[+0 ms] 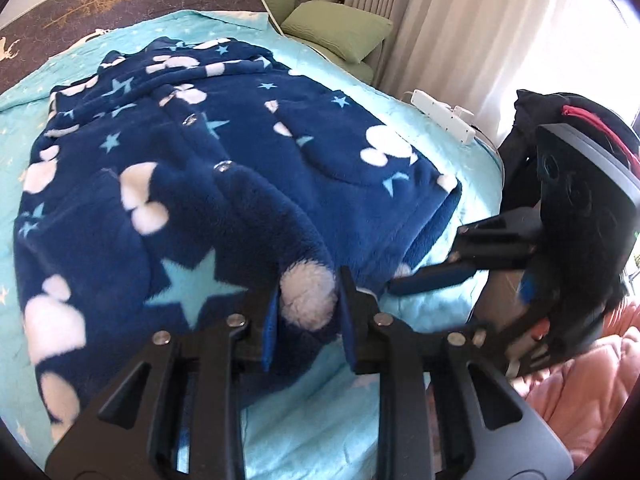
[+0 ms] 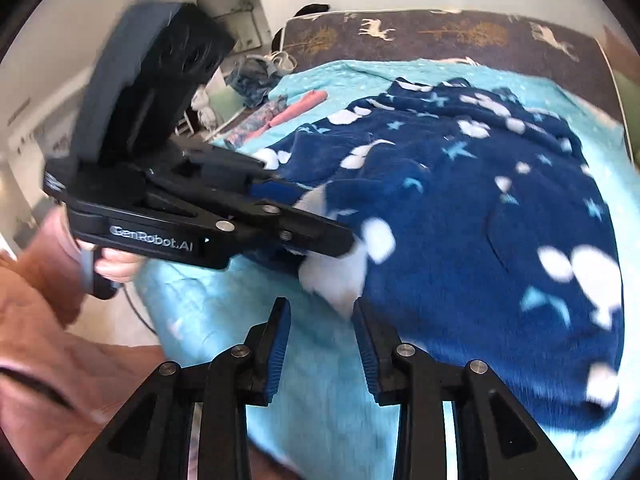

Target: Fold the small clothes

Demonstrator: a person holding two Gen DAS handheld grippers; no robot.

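Observation:
A small navy fleece garment [image 1: 192, 184] with white patches, pale stars and snap buttons lies spread on a turquoise bed cover [image 1: 452, 148]. My left gripper [image 1: 306, 300] has a fold of the garment's near hem, with a white patch, between its fingers. It also shows in the right wrist view [image 2: 320, 236], closed on that hem. My right gripper [image 2: 322, 340] is open and empty just in front of the hem over the cover. In the left wrist view its fingers [image 1: 432, 278] lie at the garment's right bottom edge.
A dark blanket with deer prints [image 2: 440, 32] lies at the far end of the bed. Green pillows [image 1: 340, 28] and a white power strip [image 1: 444, 114] sit by the curtains. Pink and patterned items [image 2: 276, 116] lie at the bed's left edge. A pink quilt [image 1: 588, 384] is nearby.

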